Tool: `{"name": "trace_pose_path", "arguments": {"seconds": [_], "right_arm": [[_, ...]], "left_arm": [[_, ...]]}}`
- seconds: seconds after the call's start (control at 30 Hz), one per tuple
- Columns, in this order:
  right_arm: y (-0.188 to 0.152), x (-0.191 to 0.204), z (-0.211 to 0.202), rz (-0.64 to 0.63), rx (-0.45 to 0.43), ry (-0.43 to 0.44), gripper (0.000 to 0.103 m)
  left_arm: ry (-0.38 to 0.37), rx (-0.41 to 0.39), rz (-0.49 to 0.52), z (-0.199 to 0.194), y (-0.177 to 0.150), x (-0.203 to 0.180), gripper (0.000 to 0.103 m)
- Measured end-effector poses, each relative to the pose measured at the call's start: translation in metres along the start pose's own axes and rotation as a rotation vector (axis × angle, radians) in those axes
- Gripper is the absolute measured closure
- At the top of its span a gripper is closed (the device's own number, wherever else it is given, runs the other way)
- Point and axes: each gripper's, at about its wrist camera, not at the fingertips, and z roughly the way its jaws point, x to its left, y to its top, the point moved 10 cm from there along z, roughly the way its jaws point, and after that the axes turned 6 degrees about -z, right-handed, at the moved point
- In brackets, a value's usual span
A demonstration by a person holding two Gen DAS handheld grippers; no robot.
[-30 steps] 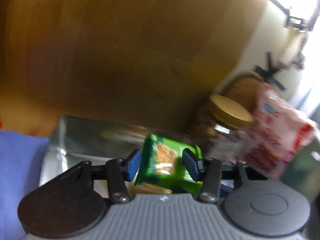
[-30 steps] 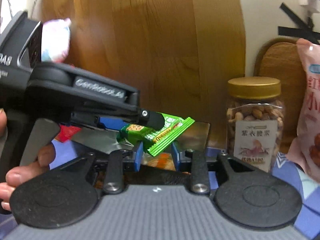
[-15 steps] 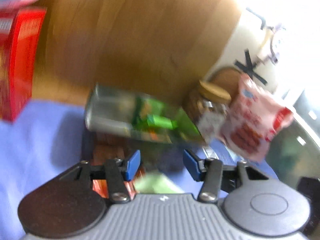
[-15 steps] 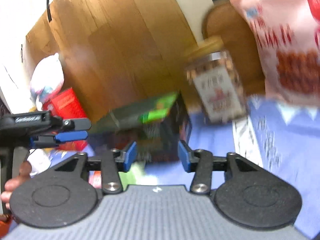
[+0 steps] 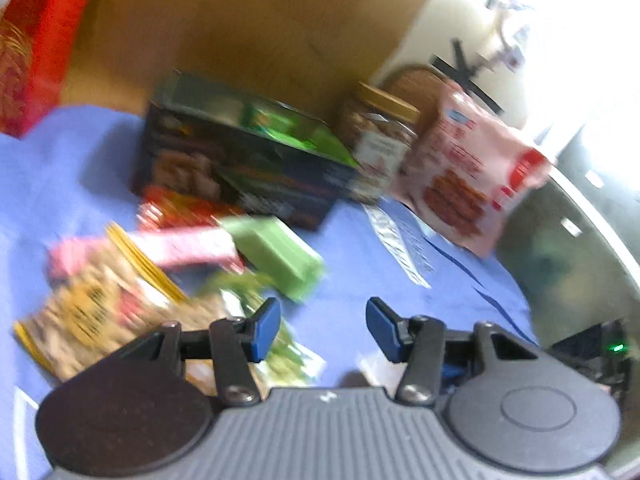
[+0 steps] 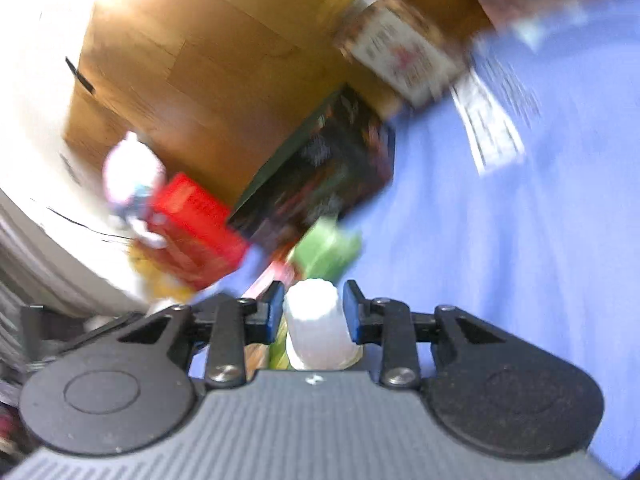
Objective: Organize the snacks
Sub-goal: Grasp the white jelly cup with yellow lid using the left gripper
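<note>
My left gripper (image 5: 322, 328) is open and empty above the blue cloth (image 5: 360, 264). Ahead of it stands the dark snack box (image 5: 240, 168), open at the top, with green packets (image 5: 288, 128) inside. Loose snacks lie between us: a green packet (image 5: 276, 256), a pink bar (image 5: 180, 246), a red packet (image 5: 176, 212) and a yellow bag (image 5: 92, 308). My right gripper (image 6: 314, 308) is rolled over. Its jaws are closing on a white packet (image 6: 316, 328), and both pads touch it. The dark box (image 6: 320, 168) lies beyond, with a green packet (image 6: 326, 248) in front.
A nut jar (image 5: 380, 136) with a gold lid and a pink snack bag (image 5: 472, 176) stand right of the box. A red carton (image 5: 36, 40) is at the far left. A wooden panel (image 5: 260, 20) backs the table. A dark rim (image 5: 560, 240) curves on the right.
The left gripper let go of the green packet, which now lies in the box, and drew back over the loose snacks. The right gripper pulled back, rolled, and now has a white packet between its jaws.
</note>
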Motion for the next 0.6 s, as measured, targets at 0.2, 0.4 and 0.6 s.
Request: {"name": "trace_pose_path", "arguments": {"seconds": [0.2,0.4,0.6], "right_arm": [[-0.015,-0.016,-0.061,-0.012,-0.123,-0.109,0.068],[-0.027,0.011,-0.076,-0.278,-0.126,-0.203,0.055],[-0.033,0.036,-0.057,-0.656,-0.106,-0.336,0.046]], "left_arm": [[-0.077,0.097,-0.015,0.013,-0.034,-0.025,0.055],[-0.122,0.142,-0.030,0.015,-0.047,-0.042,0.054],[-0.121,0.124,0.034,0.014,-0.043,-0.058,0.040]]}}
